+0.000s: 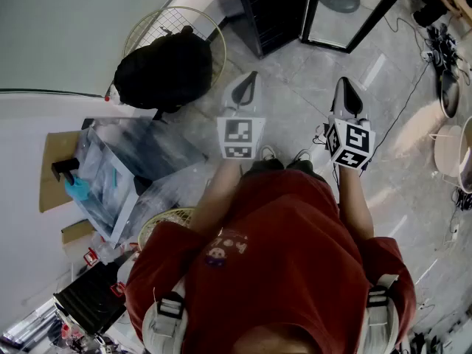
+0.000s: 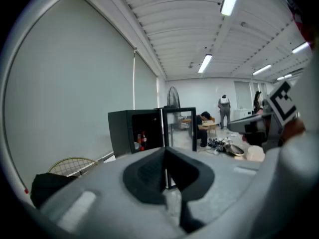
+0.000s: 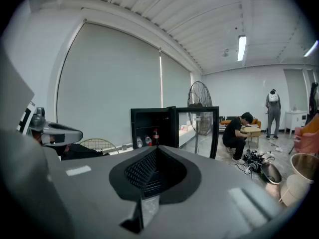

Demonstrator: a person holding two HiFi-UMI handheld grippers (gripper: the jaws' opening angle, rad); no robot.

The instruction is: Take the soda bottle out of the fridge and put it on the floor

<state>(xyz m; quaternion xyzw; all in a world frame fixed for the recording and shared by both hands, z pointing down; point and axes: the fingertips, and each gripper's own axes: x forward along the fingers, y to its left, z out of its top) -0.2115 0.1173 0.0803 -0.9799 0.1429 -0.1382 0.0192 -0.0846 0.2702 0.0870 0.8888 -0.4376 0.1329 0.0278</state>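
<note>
Soda bottle (image 3: 155, 135) stands upright in the open fridge (image 3: 142, 119), well off at twelve o'clock from the right gripper (image 3: 156, 148), eleven from the left gripper (image 2: 165, 150); both are clenched, empty

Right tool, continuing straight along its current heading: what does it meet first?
Most likely the open compartment of the small black fridge, just below the shelf of bottles. The shut right tool aims there across bare grey floor; depth is unclear.
</note>
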